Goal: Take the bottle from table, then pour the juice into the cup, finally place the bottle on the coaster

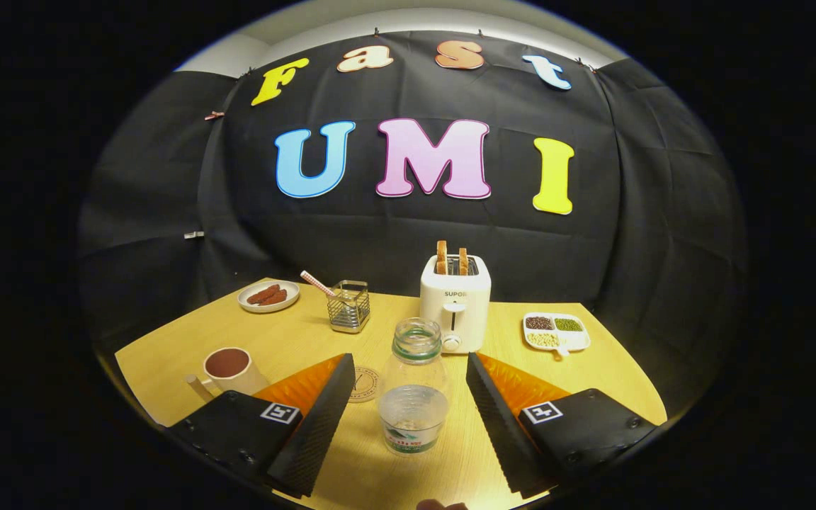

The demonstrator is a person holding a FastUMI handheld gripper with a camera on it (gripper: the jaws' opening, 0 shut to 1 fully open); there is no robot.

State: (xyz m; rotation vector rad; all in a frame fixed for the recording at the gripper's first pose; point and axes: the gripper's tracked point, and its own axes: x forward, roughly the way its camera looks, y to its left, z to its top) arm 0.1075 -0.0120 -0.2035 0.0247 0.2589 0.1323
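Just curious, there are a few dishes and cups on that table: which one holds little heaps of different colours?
The white divided tray right of the toaster: it has separate compartments. The round plate holds brown pieces; the cup one dark fill.

1. White toaster (455, 303) with two toast slices standing in its slots, at the back of the worktop (295, 340).
2. Wire basket (349, 307) holding a striped straw.
3. Small plate (268, 296) of reddish-brown pieces.
4. Divided tray (556, 331) of beans.

The gripper (408, 397) hovers level, its fingers (323, 418) spread wide apart.
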